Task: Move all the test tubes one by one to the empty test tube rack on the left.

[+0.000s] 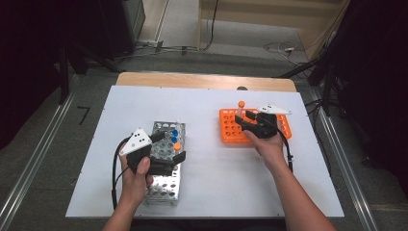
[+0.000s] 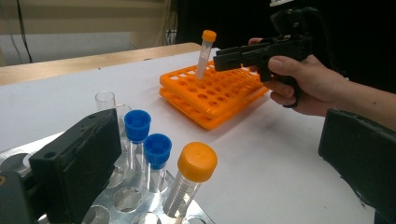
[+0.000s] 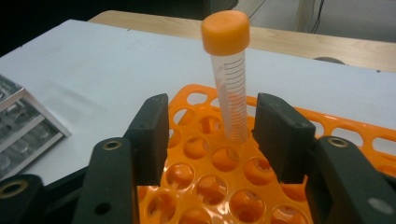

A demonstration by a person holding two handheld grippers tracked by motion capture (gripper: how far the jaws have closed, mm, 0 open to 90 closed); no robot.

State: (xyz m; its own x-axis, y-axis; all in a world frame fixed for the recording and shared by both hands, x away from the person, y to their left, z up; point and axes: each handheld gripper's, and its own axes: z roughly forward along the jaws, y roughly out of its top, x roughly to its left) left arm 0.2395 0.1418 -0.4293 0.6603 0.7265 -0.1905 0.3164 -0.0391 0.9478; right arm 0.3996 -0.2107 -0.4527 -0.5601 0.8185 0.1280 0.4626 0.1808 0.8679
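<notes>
An orange rack (image 1: 230, 130) (image 2: 210, 100) (image 3: 205, 182) lies right of centre on the white table. One clear tube with an orange cap (image 1: 241, 107) (image 2: 204, 53) (image 3: 231, 79) stands upright in a hole near its far edge. My right gripper (image 1: 244, 119) (image 2: 217, 60) (image 3: 211, 107) hovers level over the rack, jaws half apart. The tube stands just beyond them, with a gap on each side. My left gripper (image 1: 169, 147) (image 2: 219, 135) is open wide over a metal rack (image 1: 163, 187) (image 2: 116, 200) holding two blue-capped tubes (image 2: 137, 125), an orange-capped tube (image 2: 197, 161) and an uncapped one (image 2: 105, 100).
The white table top (image 1: 207, 183) has bare room between the two racks and in front of the orange one. A wooden edge (image 1: 202, 79) runs along the far side. Metal rails and cables lie on the floor around the table.
</notes>
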